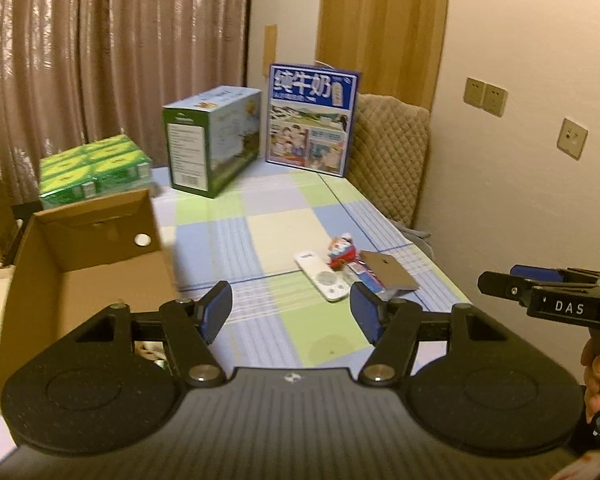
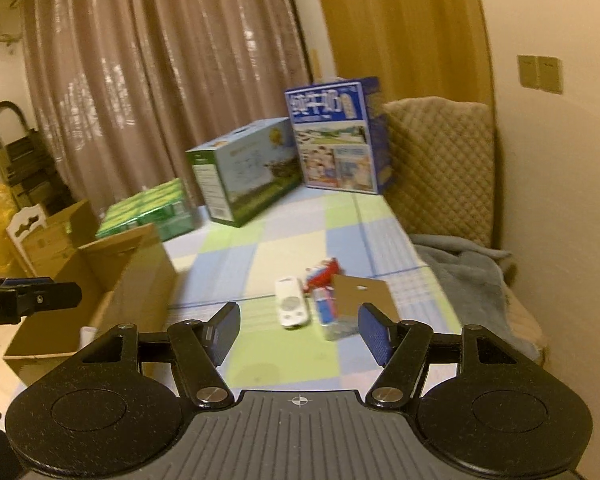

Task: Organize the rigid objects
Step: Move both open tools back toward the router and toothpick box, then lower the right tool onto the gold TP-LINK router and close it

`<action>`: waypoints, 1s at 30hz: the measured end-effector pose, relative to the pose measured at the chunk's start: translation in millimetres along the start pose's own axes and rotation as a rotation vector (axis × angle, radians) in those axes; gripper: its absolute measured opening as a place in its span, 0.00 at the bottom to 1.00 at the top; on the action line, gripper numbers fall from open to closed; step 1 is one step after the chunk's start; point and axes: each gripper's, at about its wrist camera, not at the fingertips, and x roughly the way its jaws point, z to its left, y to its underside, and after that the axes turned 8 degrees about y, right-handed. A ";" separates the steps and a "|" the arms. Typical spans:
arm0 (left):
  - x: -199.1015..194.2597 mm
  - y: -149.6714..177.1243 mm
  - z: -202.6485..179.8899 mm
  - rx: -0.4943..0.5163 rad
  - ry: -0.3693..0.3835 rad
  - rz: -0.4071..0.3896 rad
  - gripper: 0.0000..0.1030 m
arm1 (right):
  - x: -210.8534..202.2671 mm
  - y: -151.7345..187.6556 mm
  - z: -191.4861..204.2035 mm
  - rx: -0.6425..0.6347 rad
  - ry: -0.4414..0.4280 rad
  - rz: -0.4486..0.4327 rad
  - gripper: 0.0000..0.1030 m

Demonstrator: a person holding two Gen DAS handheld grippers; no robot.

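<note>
A small heap lies on the checked tablecloth (image 1: 260, 232): a white remote-like device (image 1: 321, 276), a red and white toy figure (image 1: 342, 255), a blue and red pack (image 1: 366, 276) and a grey-brown card (image 1: 388, 270). They also show in the right wrist view: the device (image 2: 291, 307), the toy (image 2: 323, 274), the pack (image 2: 326, 308), the card (image 2: 362, 294). An open cardboard box (image 1: 88, 256) stands at the left, also in the right wrist view (image 2: 112, 280). My left gripper (image 1: 290, 314) is open and empty, short of the heap. My right gripper (image 2: 298, 330) is open and empty, just before the heap.
At the back stand a green box (image 1: 214, 140), a blue milk carton box (image 1: 312, 120) and a green shrink-wrapped pack (image 1: 94, 170). A quilted chair back (image 1: 388, 160) and a blue blanket (image 2: 472, 276) lie along the right table edge. More cartons (image 2: 48, 236) stand far left.
</note>
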 end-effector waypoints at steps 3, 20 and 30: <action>13.7 2.9 -8.9 0.005 0.008 0.008 0.59 | 3.7 1.0 -14.4 0.012 0.013 0.002 0.61; 141.1 28.5 -25.3 0.008 0.036 0.123 0.63 | 94.3 2.1 -63.5 0.026 0.033 0.086 0.70; 204.3 36.5 -10.4 0.016 0.018 0.166 0.87 | 163.1 -3.8 -67.7 0.059 -0.012 0.156 0.81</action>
